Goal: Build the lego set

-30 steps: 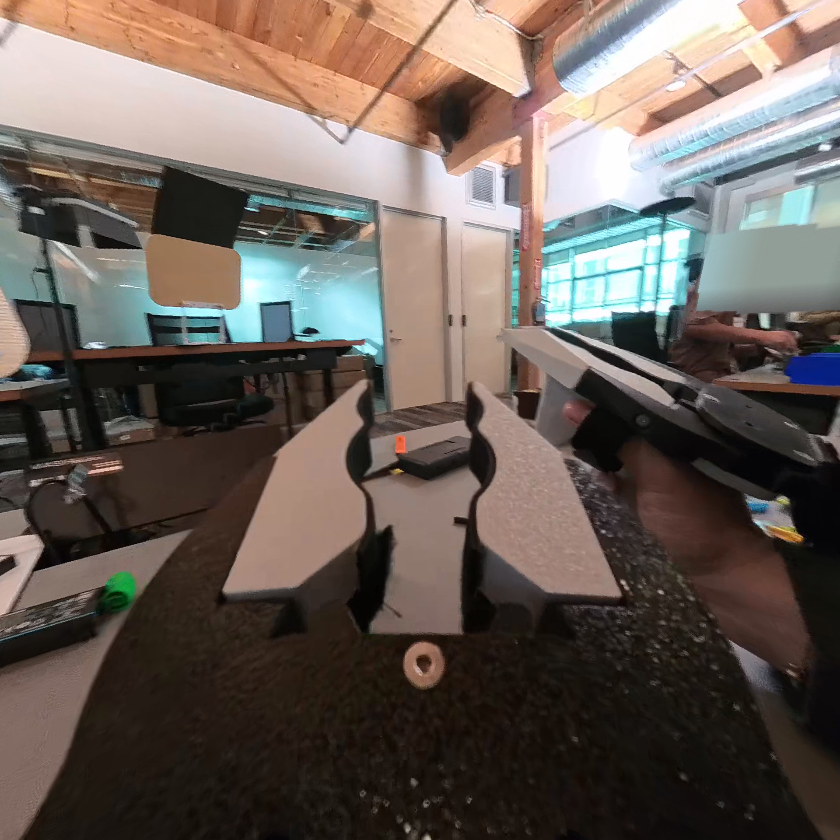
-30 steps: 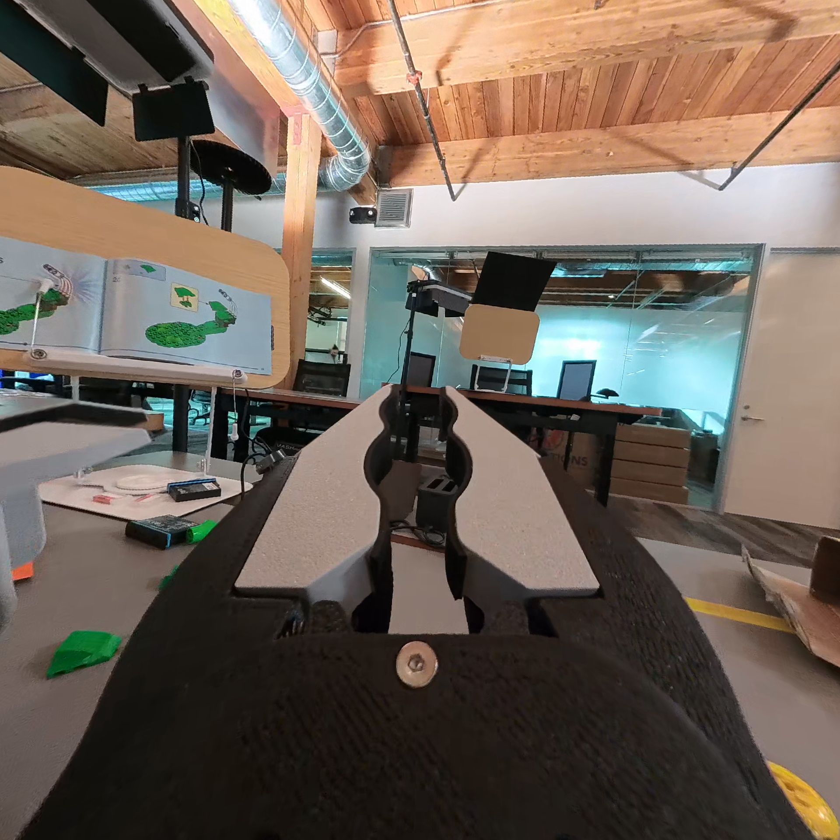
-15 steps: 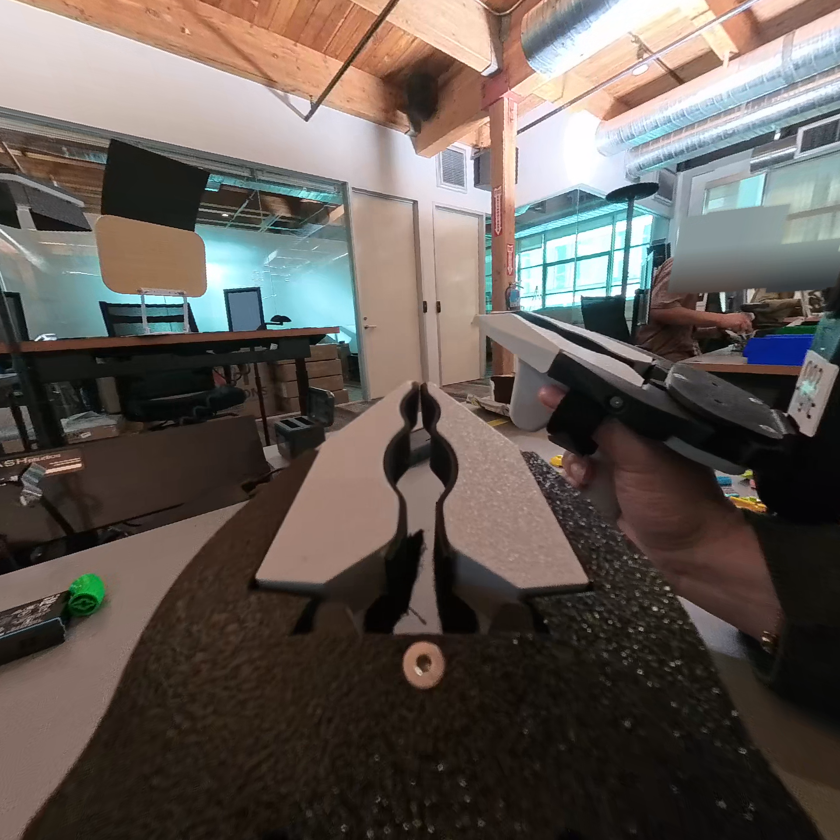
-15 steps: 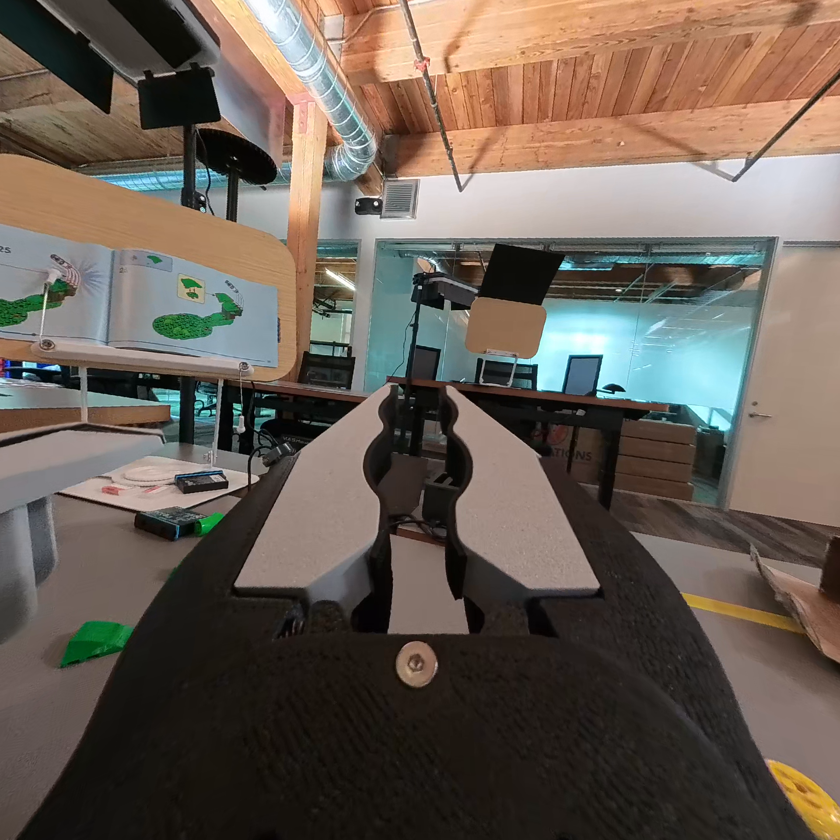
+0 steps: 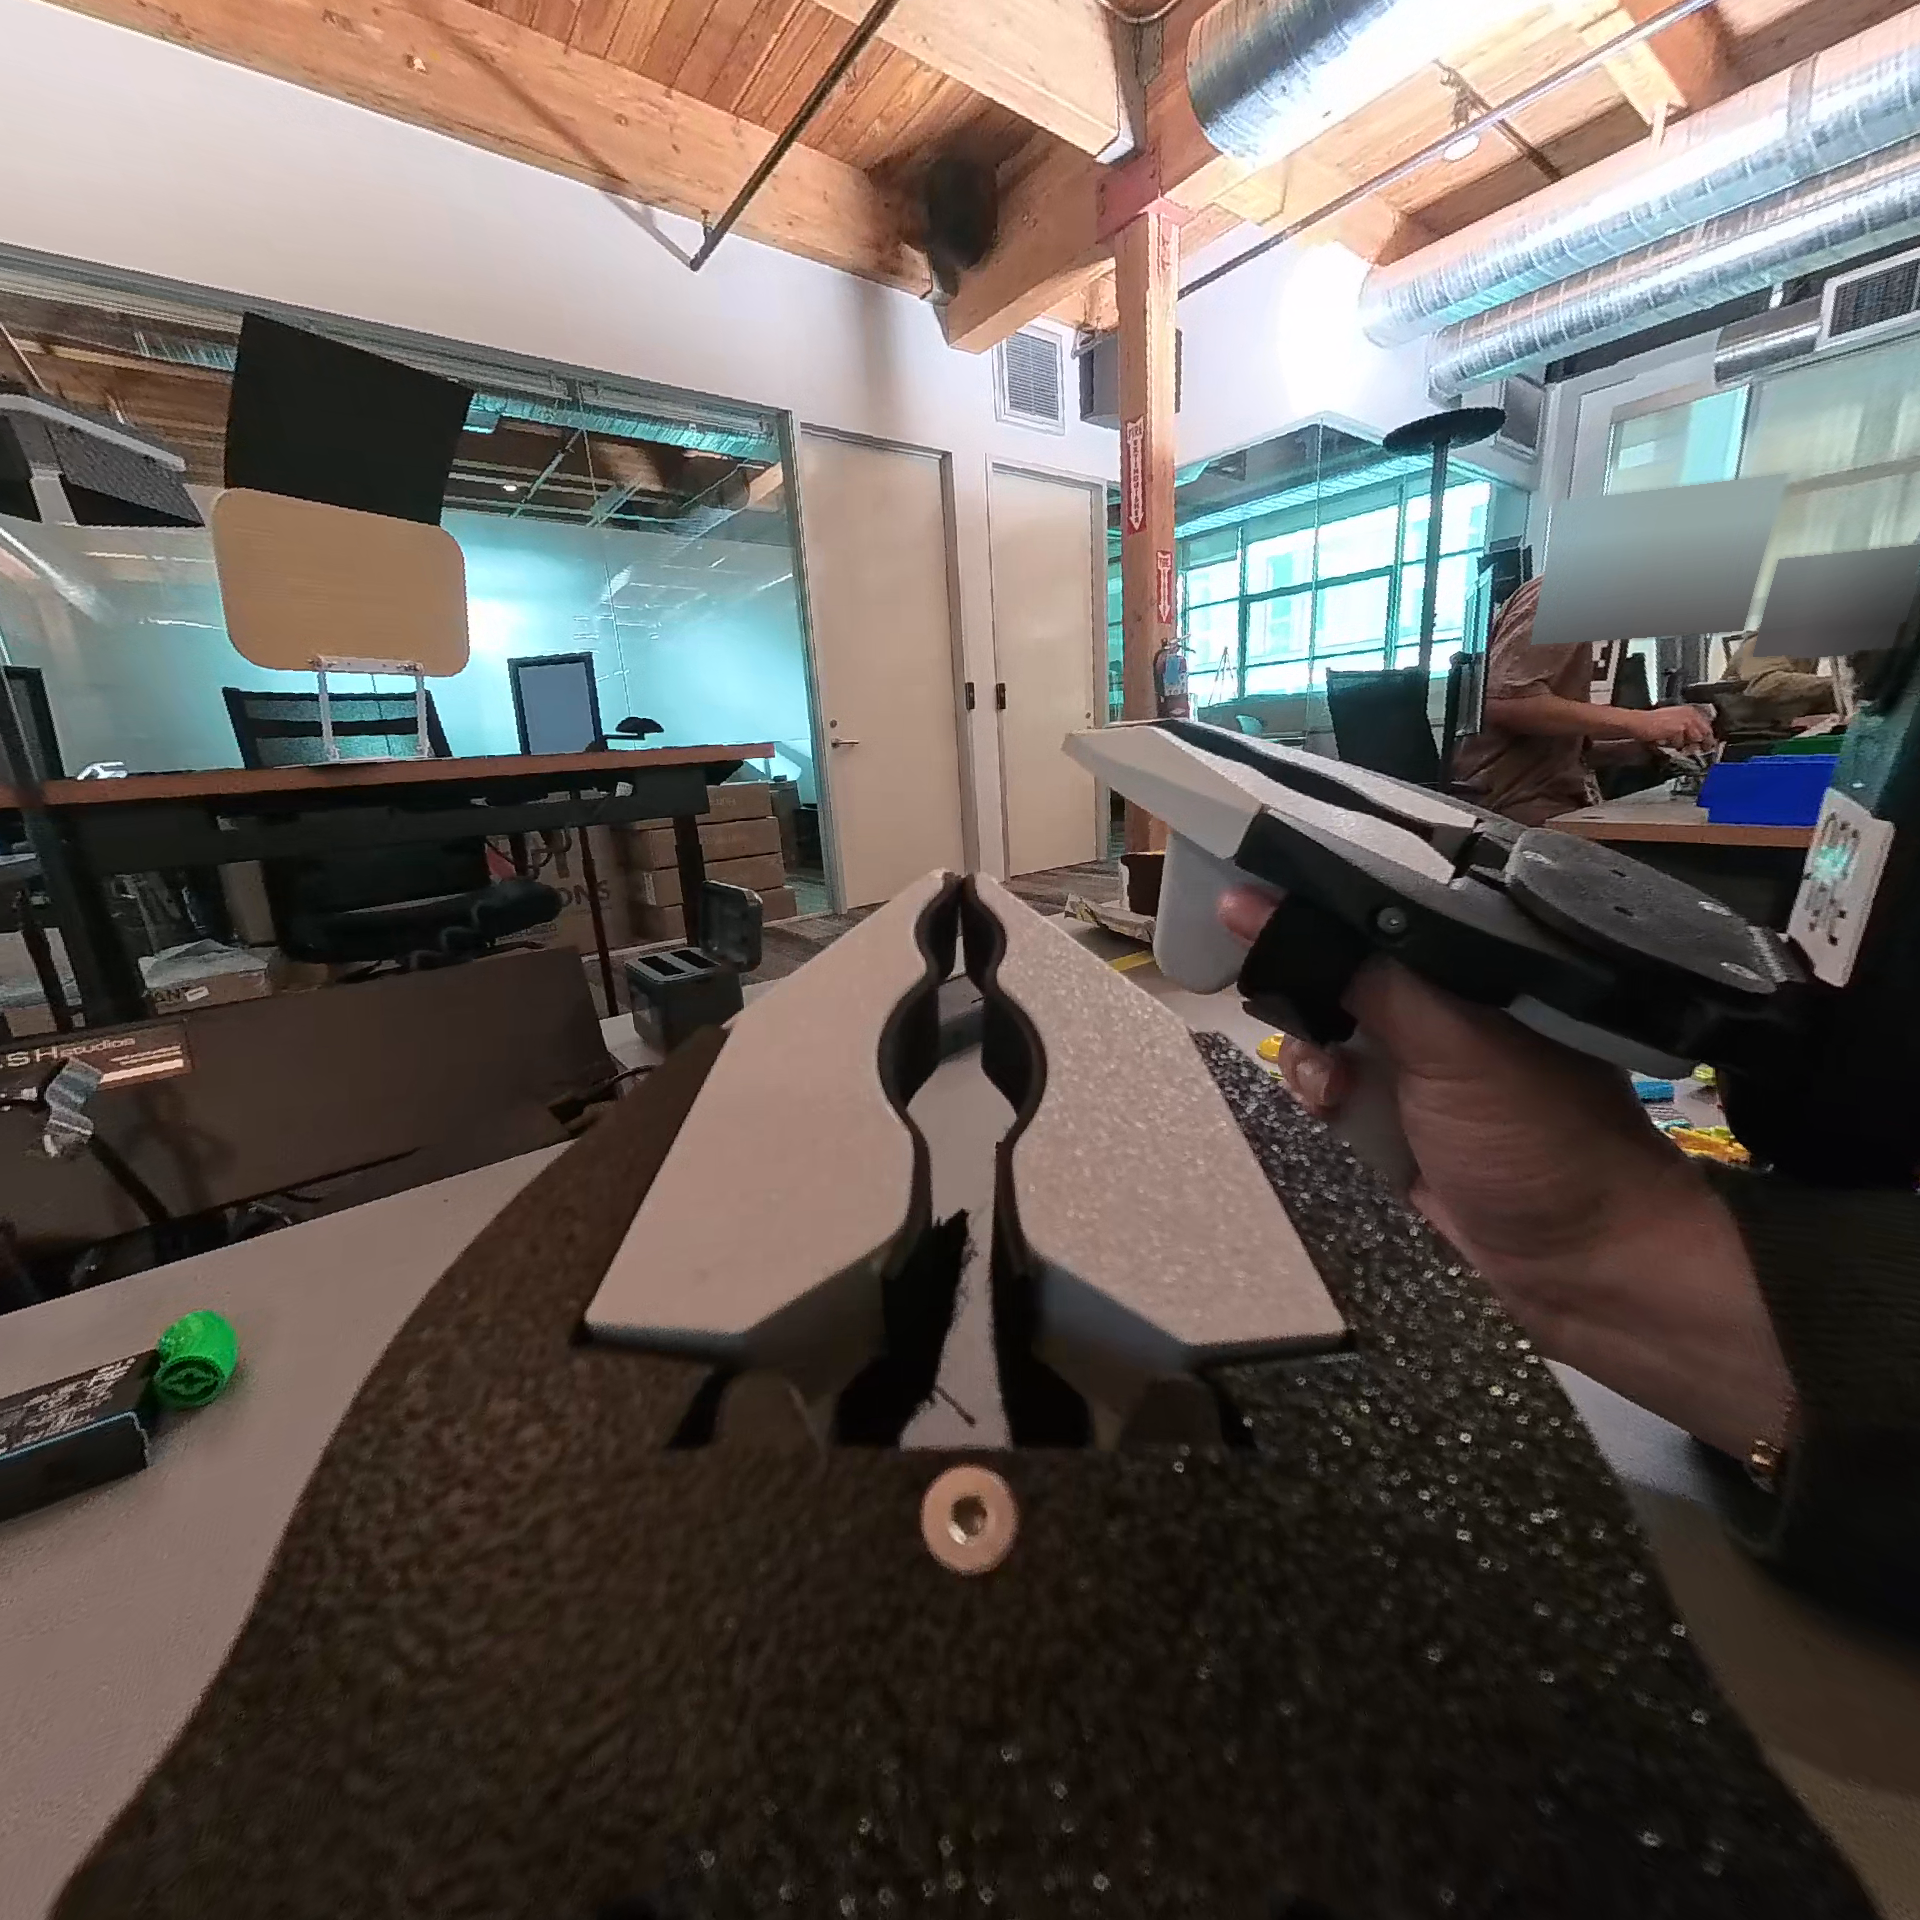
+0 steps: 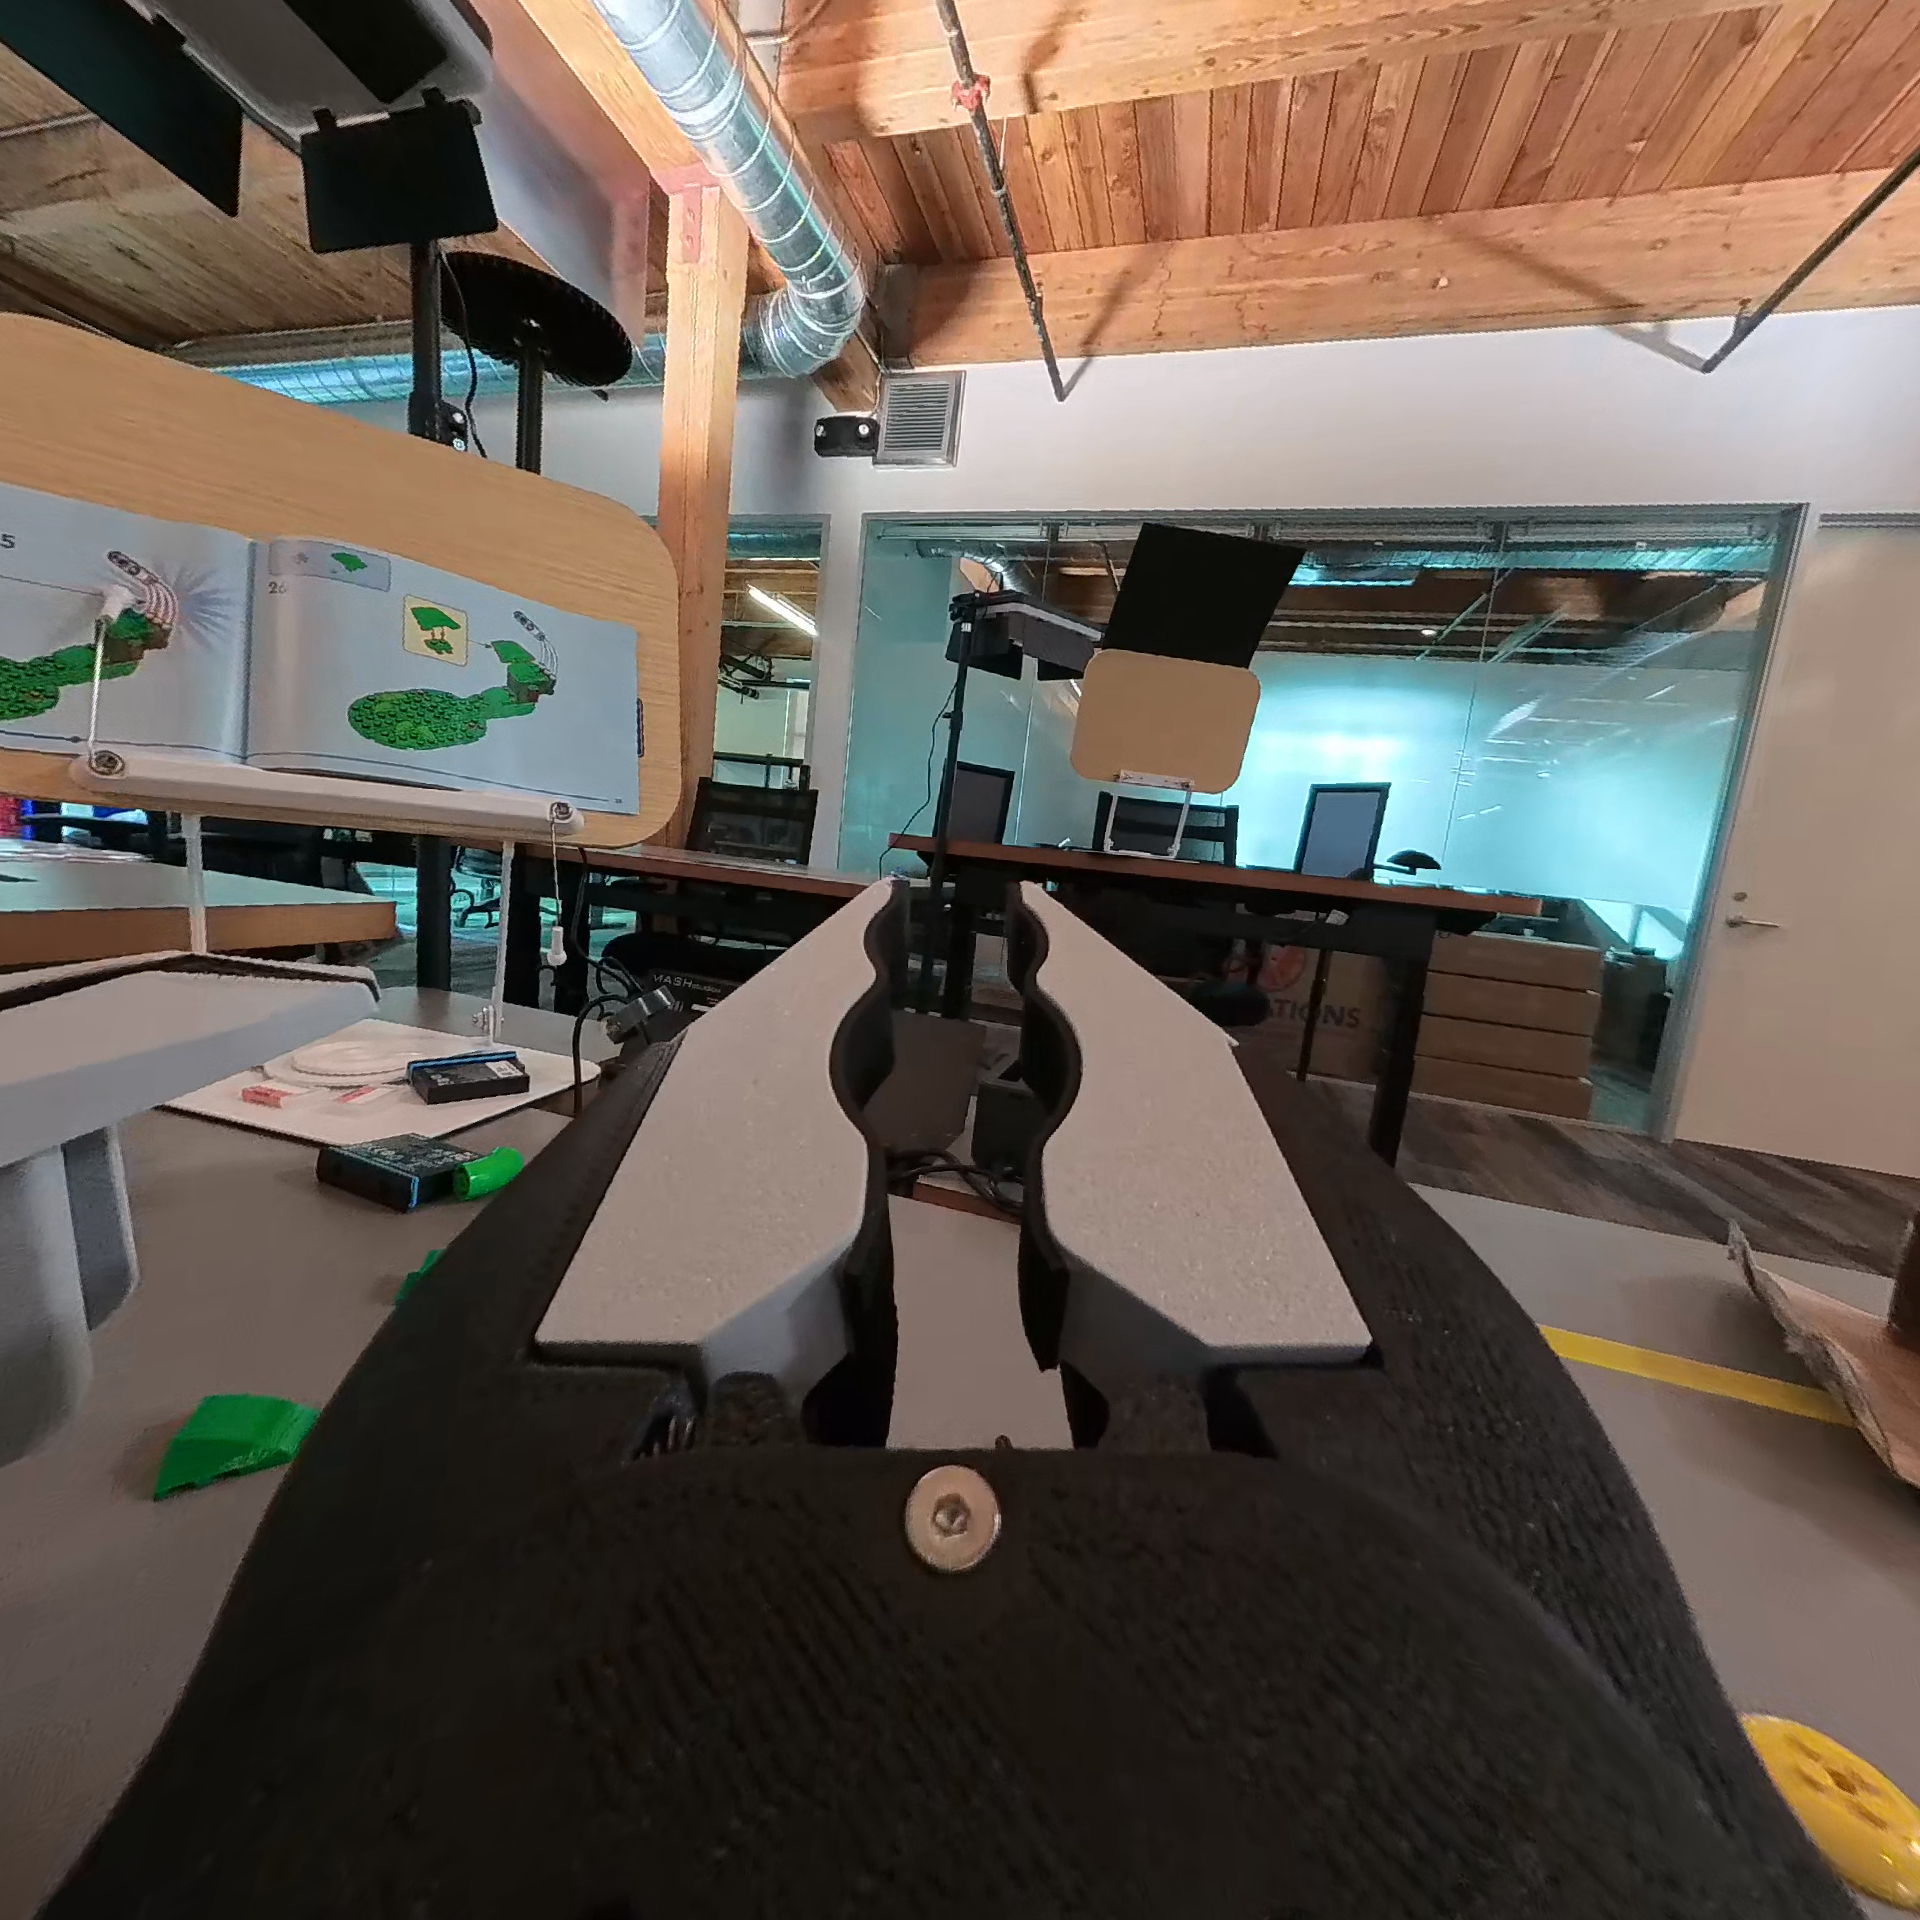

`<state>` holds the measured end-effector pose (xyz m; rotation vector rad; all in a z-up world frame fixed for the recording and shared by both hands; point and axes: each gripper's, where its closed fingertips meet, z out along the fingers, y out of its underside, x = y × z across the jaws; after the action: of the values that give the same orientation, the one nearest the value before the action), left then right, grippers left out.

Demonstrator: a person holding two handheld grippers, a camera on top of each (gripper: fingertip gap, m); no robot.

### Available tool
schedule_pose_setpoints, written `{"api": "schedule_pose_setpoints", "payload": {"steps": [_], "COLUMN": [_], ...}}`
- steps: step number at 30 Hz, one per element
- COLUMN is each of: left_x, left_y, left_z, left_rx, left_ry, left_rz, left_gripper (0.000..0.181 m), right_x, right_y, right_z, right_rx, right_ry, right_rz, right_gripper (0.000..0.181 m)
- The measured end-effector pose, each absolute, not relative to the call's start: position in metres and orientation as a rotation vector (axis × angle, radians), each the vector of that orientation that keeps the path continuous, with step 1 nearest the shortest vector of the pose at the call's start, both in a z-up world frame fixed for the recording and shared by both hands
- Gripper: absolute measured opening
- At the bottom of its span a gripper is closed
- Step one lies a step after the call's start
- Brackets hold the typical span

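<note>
Both grippers are held up in the air, above the grey table [image 6: 260, 1278], and neither one holds anything. The left gripper [image 5: 958, 883] has its two grey fingers [image 5: 810, 1122] pressed together at the tips, with nothing between them. The right gripper [image 6: 961, 894] has its fingers a little apart, with an empty gap.

In the left wrist view the right gripper shows from the side, held in a person's hand [image 5: 1527, 1143].

The lego pieces are low and off to the sides. A green sloped brick [image 6: 234, 1439] lies on the table at the left of the right wrist view. A yellow round piece [image 6: 1839, 1808] peeks out at the bottom right corner. A small heap of bright pieces [image 5: 1694, 1132] shows behind the hand in the left wrist view, but it is too small to tell what they are. The instruction book [image 6: 312, 665] stands open on a wooden board [image 6: 436, 488], showing a green build.

This looks like a pause between steps, maybe to check the book. No brick is picked yet.

Next, the grippers need to tip down to the table. The left one must open first. Then one should close gently on the right brick, maybe the green one.
</note>
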<state>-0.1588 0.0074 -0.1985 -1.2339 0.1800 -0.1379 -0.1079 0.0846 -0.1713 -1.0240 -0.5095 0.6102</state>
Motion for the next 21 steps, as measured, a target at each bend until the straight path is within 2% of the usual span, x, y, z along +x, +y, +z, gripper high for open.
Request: {"api": "schedule_pose_setpoints", "payload": {"steps": [11, 15, 21], "left_x": [-0.159, -0.163, -0.12], "left_y": [0.008, -0.005, -0.016], "left_z": [-0.199, -0.182, -0.181], "left_rx": [-1.23, -1.113, -1.086], "left_ry": [0.189, 0.192, 0.359], "left_rz": [-0.105, -0.039, -0.026], "left_gripper": [0.0, 0.0, 0.0], "right_x": [-0.11, -0.107, -0.102], "right_y": [0.085, 0.086, 0.089], "right_z": [-0.175, -0.177, -0.183], "right_rx": [-1.032, -1.033, -1.051], "right_ry": [-0.528, -0.528, -0.516], "right_rz": [0.6, 0.583, 0.57], "right_gripper": [0.017, 0.017, 0.017]}}
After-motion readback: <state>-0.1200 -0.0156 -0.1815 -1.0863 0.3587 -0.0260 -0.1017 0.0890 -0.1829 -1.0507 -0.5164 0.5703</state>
